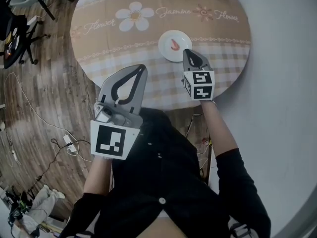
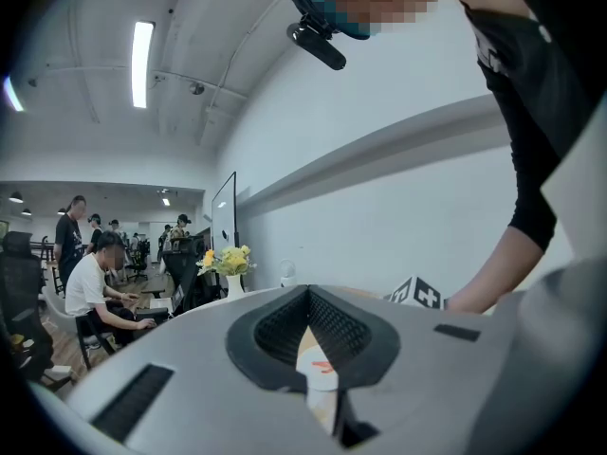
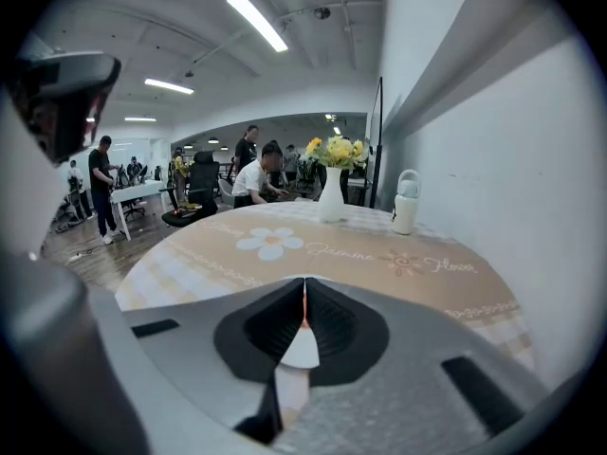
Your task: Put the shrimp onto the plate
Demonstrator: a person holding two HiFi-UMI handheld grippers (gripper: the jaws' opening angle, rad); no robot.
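Note:
An orange shrimp (image 1: 174, 45) lies on a small white plate (image 1: 167, 37) on the round table (image 1: 124, 58). My right gripper (image 1: 186, 51) is shut and empty, with its tips over the plate's near right rim. Through its jaw loop in the right gripper view, I see the plate (image 3: 302, 351) just below the closed tips of the right gripper (image 3: 304, 284). My left gripper (image 1: 143, 67) is also shut and empty, hanging over the table's near edge, left of the plate. Its own view shows the left gripper (image 2: 308, 292) with the plate (image 2: 318, 379) and shrimp (image 2: 322, 365) through the loop.
The tablecloth is beige with a daisy (image 1: 134, 16) and script lettering. A white vase of yellow flowers (image 3: 332, 173) and a white jug (image 3: 406, 202) stand at the table's far side. A wall runs close on the right. Cables (image 1: 69, 145) lie on the wooden floor at left.

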